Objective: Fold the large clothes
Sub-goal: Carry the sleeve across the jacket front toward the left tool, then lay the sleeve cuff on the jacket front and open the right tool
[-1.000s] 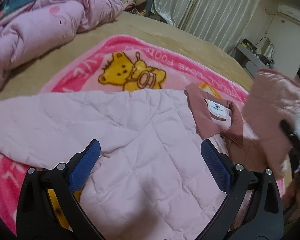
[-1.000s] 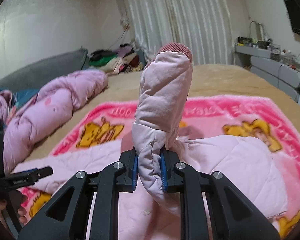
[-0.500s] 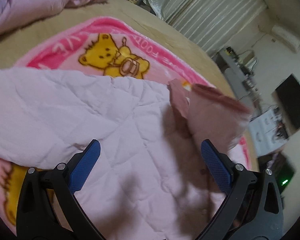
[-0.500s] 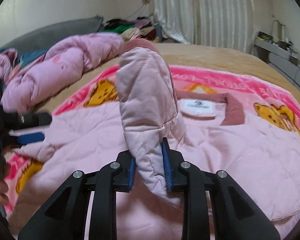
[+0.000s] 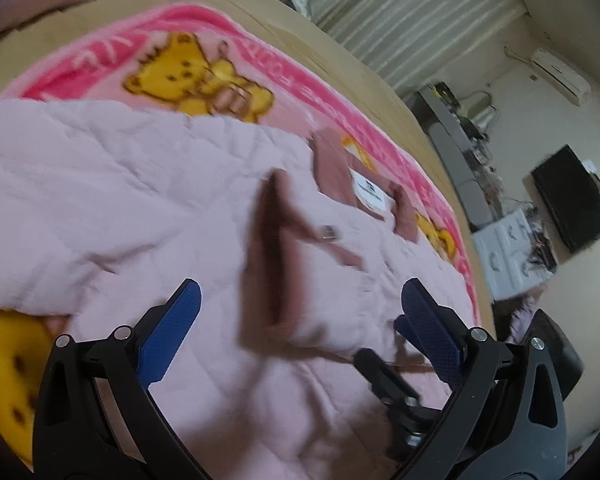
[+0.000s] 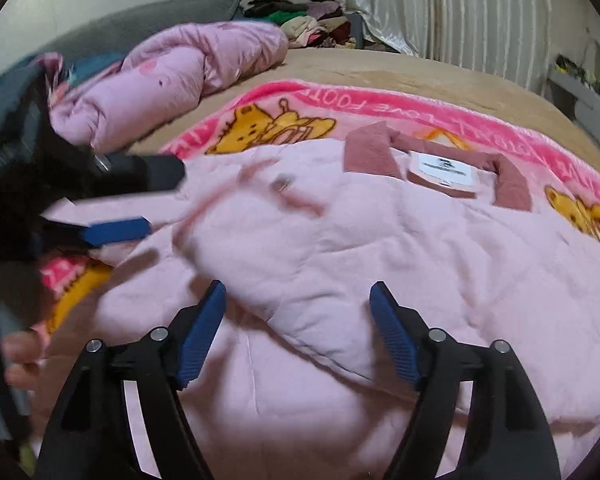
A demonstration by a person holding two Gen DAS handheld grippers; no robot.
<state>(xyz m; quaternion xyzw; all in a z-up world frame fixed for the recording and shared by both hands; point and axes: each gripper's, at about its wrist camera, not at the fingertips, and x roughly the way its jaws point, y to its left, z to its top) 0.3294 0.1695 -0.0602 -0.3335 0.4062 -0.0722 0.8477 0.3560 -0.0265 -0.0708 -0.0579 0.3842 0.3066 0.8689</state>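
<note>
Surface: a bed (image 6: 440, 76) with a tan cover, and on it a pink fleece blanket (image 6: 380, 98) printed with yellow bears and a deep pink lettered border.
Task thing: a pale pink quilted jacket (image 6: 380, 248) lies spread flat on the blanket, its dusty rose collar (image 6: 370, 152) and white neck label (image 6: 446, 168) toward the far side of the bed.
Sleeve: one quilted sleeve (image 6: 268, 264) lies folded across the jacket's body; its rose cuff (image 5: 268, 256) shows blurred in the left wrist view.
Right claw (image 6: 298, 332): jaws opening, blue pads spread either side of the sleeve's near end without pressing on it.
Left claw (image 5: 300, 328): spread wide just above the jacket, nothing pinched; the cuff lies beyond and between its fingers.
Hand: fingers of the person's left hand (image 6: 24, 360) show at the left edge of the right wrist view, behind the left claw.
Bedding: a rumpled pink duvet (image 6: 168, 80) is heaped at the far left side of the bed, apart from the jacket.
Room: pale pleated curtains (image 6: 460, 12) along the far wall, a pile of mixed clothes (image 6: 300, 20) beside them, a grey headboard (image 6: 140, 24) behind the duvet.
Right side of room: a wall air conditioner (image 5: 560, 74), a dark screen (image 5: 572, 200) and a cluttered grey shelf (image 5: 456, 136) beyond the bed's edge.
</note>
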